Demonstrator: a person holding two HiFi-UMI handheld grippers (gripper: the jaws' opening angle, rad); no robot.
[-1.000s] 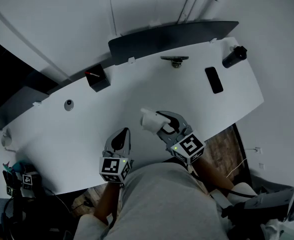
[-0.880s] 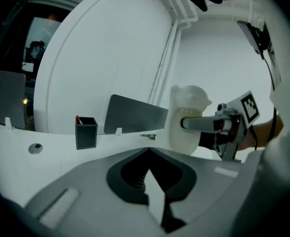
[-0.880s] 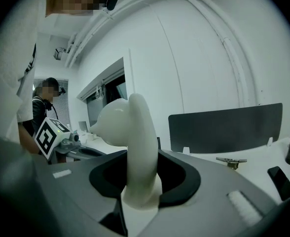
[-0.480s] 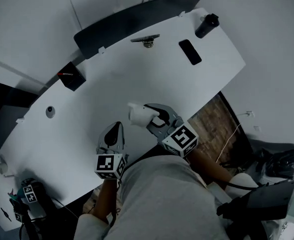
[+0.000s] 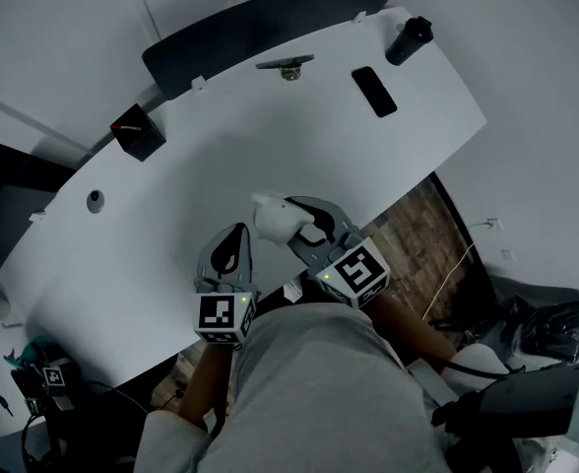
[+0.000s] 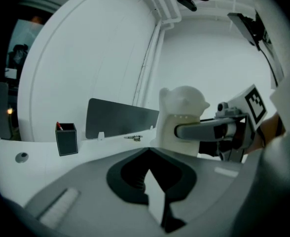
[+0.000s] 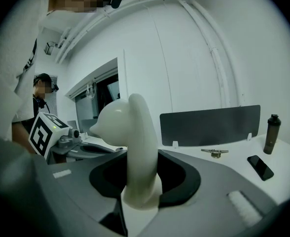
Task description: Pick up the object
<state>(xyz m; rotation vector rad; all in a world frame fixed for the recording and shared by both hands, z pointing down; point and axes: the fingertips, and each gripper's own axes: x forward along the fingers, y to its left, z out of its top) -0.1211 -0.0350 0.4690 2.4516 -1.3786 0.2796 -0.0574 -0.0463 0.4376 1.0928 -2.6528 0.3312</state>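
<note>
A white, rounded plastic object (image 5: 271,212) is held above the front edge of the white table (image 5: 171,175). My right gripper (image 5: 289,221) is shut on it. In the right gripper view the object (image 7: 135,142) stands upright between the jaws of the right gripper (image 7: 139,194). My left gripper (image 5: 232,252) hovers just left of it, shut with nothing between its fingers. The left gripper view shows the left gripper (image 6: 152,184) with its jaws together, and the object (image 6: 182,120) with a right gripper finger (image 6: 204,130) across it.
On the table stand a black pen holder (image 5: 137,132), a phone (image 5: 373,92), a black bottle (image 5: 409,40) and a small metal piece (image 5: 288,67). A dark partition (image 5: 270,23) runs along the back edge. Wooden floor (image 5: 418,230) lies to the right.
The head camera has swung, so the table sits differently in view. The right gripper still holds the white object. The left gripper has drawn a little closer to it.
</note>
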